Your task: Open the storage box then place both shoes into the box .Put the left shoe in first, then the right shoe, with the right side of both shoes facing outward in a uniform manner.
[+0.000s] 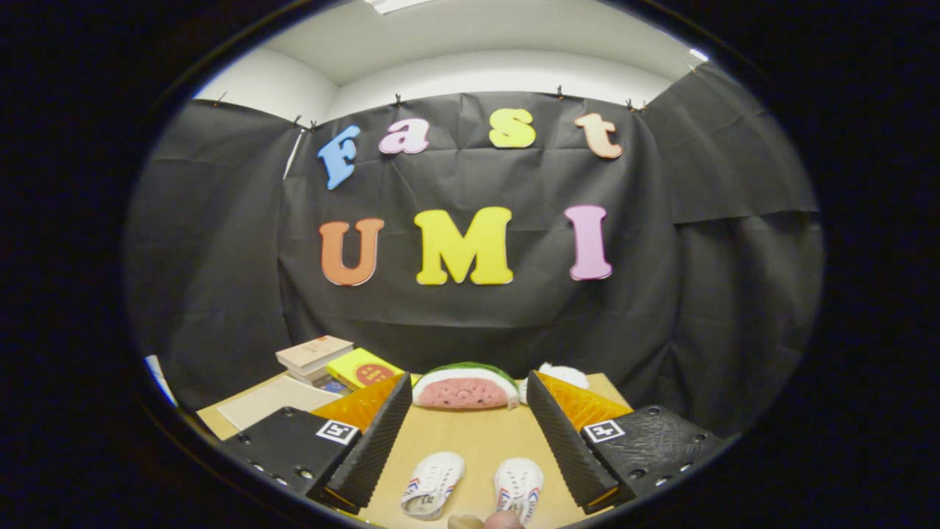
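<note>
Two shoes on the wooden table (470,441), and that's the count: one white sneaker on the left (433,485), one white sneaker on the right (518,488), both with red and blue stripes on their sides. They lie side by side, apart from each other, low between the gripper's (470,433) two fingers. Each one runs lengthwise along the fingers' line, rounded toes pointing ahead toward the far side of the table, openings toward the camera; the left one tilts a little, its toe leaning toward the right.

The fingers stand wide apart, clamped on nothing, one on either side of the pair and clear of both shoes. A fingertip of a person's hand (490,522) pokes in just by the right sneaker's heel.

Beyond the fingers, at the far edge of the table, one watermelon slice (465,386) sits cut face forward. Just beside it, a white object (564,375), too hidden to name. Over to the left, a small stack of books (314,356) with one yellow book (363,369) leaning beside it, and one pale flat sheet (275,400) lying nearer.
</note>
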A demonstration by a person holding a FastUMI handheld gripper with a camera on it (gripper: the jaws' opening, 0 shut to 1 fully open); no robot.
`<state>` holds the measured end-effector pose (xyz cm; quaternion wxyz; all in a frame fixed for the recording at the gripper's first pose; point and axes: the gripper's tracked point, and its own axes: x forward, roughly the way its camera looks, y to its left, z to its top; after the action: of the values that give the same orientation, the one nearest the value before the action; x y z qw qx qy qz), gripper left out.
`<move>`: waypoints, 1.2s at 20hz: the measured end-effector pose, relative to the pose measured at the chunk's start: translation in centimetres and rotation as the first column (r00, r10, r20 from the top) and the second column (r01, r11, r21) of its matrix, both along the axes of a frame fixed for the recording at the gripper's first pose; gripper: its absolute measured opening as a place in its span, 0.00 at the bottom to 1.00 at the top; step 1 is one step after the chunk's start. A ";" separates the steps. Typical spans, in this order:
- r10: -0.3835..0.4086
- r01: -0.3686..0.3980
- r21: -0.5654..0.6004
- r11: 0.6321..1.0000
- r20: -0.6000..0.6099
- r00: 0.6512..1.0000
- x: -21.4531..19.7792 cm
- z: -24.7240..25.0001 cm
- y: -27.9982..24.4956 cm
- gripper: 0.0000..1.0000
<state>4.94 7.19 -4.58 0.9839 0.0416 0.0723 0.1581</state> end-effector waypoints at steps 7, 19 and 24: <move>0.296 -0.290 0.058 0.955 -0.177 0.939 -0.7 -7.1 12.1 0.96; 0.473 -0.409 0.238 0.881 -0.499 0.726 -4.0 -18.6 23.9 0.96; 0.535 -0.357 0.401 0.843 -0.565 0.628 -4.3 -19.4 25.3 0.96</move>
<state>0.61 32.46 -23.99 0.8088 0.1991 0.4009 0.3814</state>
